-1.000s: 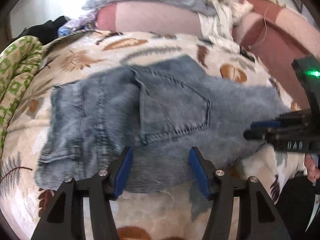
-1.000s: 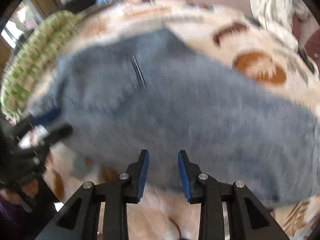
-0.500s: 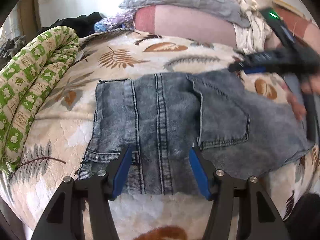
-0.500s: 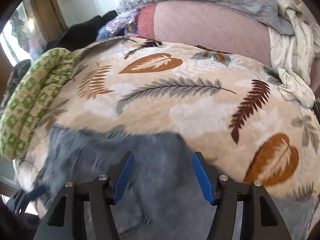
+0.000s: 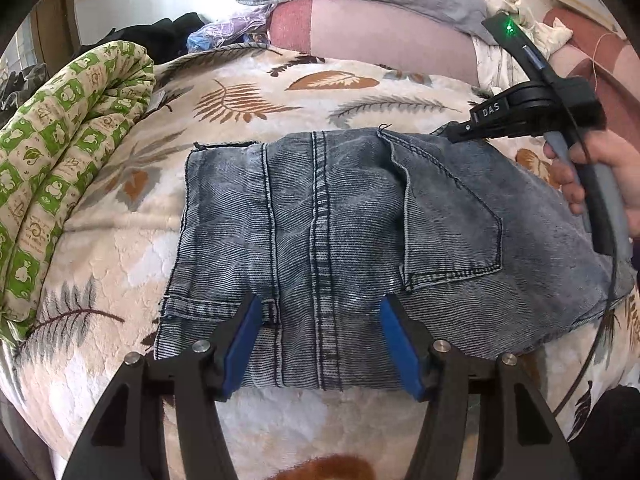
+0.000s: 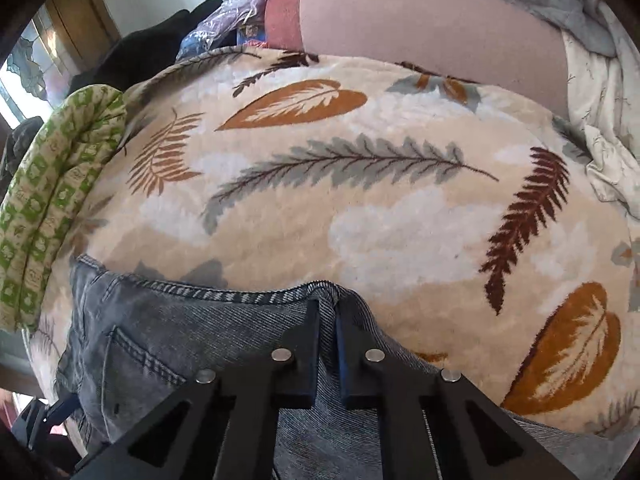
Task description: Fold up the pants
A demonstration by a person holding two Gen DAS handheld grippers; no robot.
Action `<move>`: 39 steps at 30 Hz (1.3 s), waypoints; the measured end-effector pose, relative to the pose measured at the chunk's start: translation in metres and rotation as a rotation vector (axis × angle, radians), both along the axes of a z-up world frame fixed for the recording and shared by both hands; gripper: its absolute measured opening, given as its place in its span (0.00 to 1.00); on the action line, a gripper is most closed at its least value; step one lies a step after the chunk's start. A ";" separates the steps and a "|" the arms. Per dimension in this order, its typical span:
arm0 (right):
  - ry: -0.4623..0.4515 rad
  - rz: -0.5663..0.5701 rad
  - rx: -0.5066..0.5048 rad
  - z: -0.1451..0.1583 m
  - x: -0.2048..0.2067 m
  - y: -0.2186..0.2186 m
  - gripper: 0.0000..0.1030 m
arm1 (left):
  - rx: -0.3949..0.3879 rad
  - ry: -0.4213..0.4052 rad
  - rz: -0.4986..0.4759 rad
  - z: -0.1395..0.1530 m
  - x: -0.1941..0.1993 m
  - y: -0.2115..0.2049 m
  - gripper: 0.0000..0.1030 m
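Pants: faded grey-blue denim pants (image 5: 332,240) are lying folded on the cream leaf-print fleece bed blanket (image 6: 360,184).
Left claw (image 5: 320,344): is hovering wide apart over the near hem.
Right claw (image 6: 328,320): is pinching the far denim edge.
Beside: a green patterned rolled quilt (image 5: 60,160) is lying left.

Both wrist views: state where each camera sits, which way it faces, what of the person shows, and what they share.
Left wrist: on the left claw, open, facing across the jeans toward the pillows; the right hand shows.
Right wrist: on the right claw, shut on the jeans' far edge, facing across the blanket; no hand visible.
Shared: jeans, leaf blanket, green quilt.
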State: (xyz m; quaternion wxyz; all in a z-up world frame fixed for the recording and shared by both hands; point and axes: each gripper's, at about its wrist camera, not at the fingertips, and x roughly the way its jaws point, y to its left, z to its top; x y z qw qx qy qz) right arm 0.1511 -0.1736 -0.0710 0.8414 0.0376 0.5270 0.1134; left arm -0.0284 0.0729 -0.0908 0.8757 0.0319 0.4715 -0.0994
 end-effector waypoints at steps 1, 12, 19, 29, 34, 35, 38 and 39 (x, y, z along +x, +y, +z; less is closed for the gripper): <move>-0.008 -0.010 -0.004 0.000 0.001 -0.001 0.07 | 0.015 0.000 -0.004 -0.001 0.000 -0.001 0.60; 0.027 -0.071 -0.027 -0.028 0.008 -0.003 0.05 | 0.104 0.016 -0.021 -0.011 0.004 -0.009 0.63; -0.032 -0.108 0.068 0.008 -0.014 -0.024 0.13 | 0.042 0.001 0.005 -0.004 0.001 -0.001 0.63; -0.225 -0.291 0.176 0.071 -0.131 -0.105 0.58 | -0.003 -0.120 -0.019 0.017 -0.012 -0.010 0.63; -0.281 -0.413 0.236 0.074 -0.195 -0.151 0.61 | 0.012 -0.122 -0.059 0.014 -0.015 -0.028 0.63; -0.286 -0.430 0.247 0.073 -0.204 -0.158 0.61 | 0.011 -0.124 -0.063 0.014 -0.016 -0.031 0.64; -0.287 -0.467 0.235 0.066 -0.227 -0.172 0.61 | -0.003 -0.127 -0.075 0.015 -0.018 -0.039 0.65; -0.282 -0.475 0.235 0.063 -0.234 -0.177 0.61 | -0.005 -0.127 -0.078 0.015 -0.018 -0.041 0.65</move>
